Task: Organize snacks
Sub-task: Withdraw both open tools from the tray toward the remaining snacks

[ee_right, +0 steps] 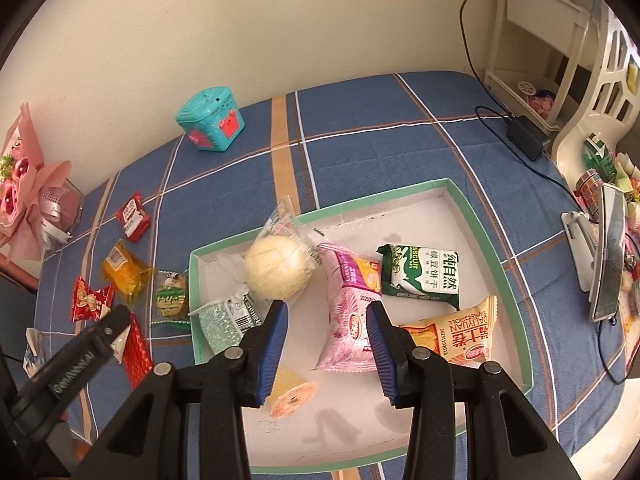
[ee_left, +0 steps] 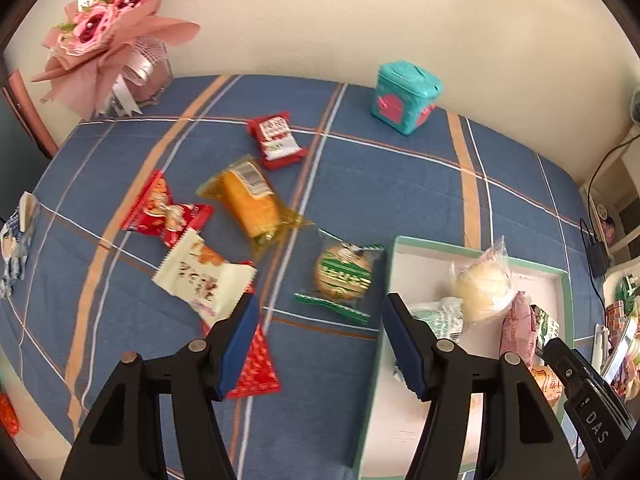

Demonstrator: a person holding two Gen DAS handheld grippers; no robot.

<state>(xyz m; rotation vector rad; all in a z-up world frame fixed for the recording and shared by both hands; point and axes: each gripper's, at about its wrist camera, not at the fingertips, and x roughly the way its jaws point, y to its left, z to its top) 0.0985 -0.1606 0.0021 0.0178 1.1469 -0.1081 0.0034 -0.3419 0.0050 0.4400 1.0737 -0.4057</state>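
Observation:
My left gripper [ee_left: 322, 300] hangs open over the blue checked cloth, with nothing between its fingers. Loose snacks lie ahead of it: a green cookie pack [ee_left: 344, 274], a white packet [ee_left: 204, 276], a red triangular packet [ee_left: 256, 364], an orange cake [ee_left: 250, 200] and two red packets [ee_left: 164, 210] [ee_left: 274, 142]. At the right, the green-rimmed box [ee_right: 496, 248] holds a round bun [ee_right: 278, 272], a pink packet [ee_right: 352, 308], a green biscuit pack [ee_right: 420, 276], an orange roll pack [ee_right: 460, 334] and a pale green packet [ee_right: 224, 320]. My right gripper [ee_right: 327, 306] is open above the pink packet, not touching it.
A teal tin [ee_right: 212, 120] stands by the wall. A pink bouquet [ee_left: 104, 28] sits at the far left corner. A black charger and cable [ee_right: 528, 136], a phone on a stand [ee_right: 608, 256] and white shelves [ee_right: 532, 52] crowd the right edge.

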